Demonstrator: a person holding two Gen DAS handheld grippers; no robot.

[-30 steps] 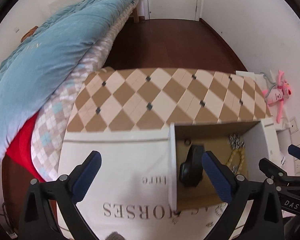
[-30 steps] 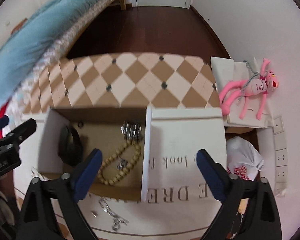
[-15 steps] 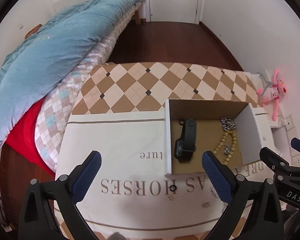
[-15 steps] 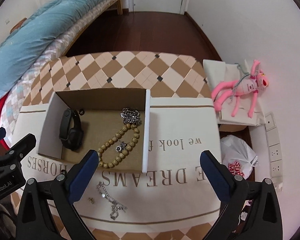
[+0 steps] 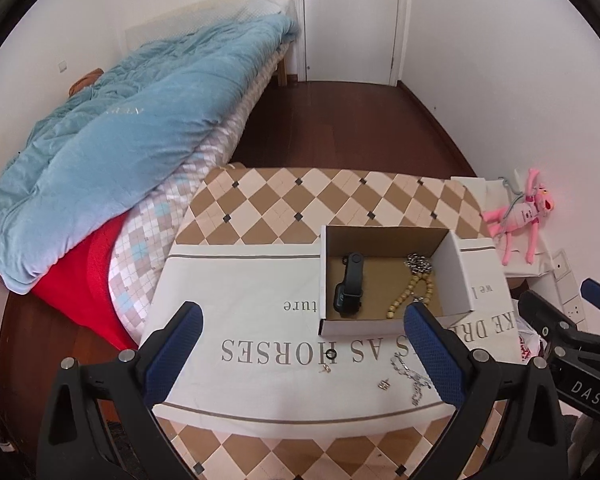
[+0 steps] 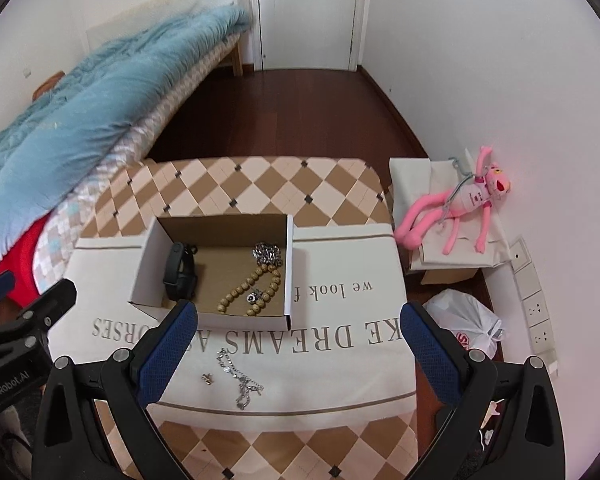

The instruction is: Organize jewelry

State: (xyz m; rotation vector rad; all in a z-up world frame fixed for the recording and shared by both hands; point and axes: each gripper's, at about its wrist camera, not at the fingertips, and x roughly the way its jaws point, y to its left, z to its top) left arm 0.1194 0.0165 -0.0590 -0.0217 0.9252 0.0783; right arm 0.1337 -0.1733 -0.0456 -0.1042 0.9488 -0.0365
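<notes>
An open cardboard box (image 5: 454, 276) (image 6: 148, 264) sits on a white printed cloth. Inside lie a black watch band (image 5: 350, 284) (image 6: 179, 270), a wooden bead bracelet (image 5: 414, 290) (image 6: 250, 288) and a silver chain (image 5: 419, 262) (image 6: 266, 253). On the cloth in front of the box lie a black ring (image 5: 331, 354), small earrings (image 5: 325, 368) (image 6: 207, 379) and a silver chain (image 5: 410, 374) (image 6: 240, 376). My left gripper (image 5: 300, 344) is open and empty, above the cloth's near side. My right gripper (image 6: 298, 340) is open and empty too.
The cloth lies on a checkered table (image 5: 296, 196) (image 6: 260, 184). A bed with a blue quilt (image 5: 120, 132) stands at the left. A pink plush toy (image 6: 456, 208) and a white plastic bag (image 6: 466, 322) lie at the right by the wall.
Both grippers have pulled back and up from the box, so more of the table, the bed and the loose jewelry on the cloth now shows. Both stay open.
</notes>
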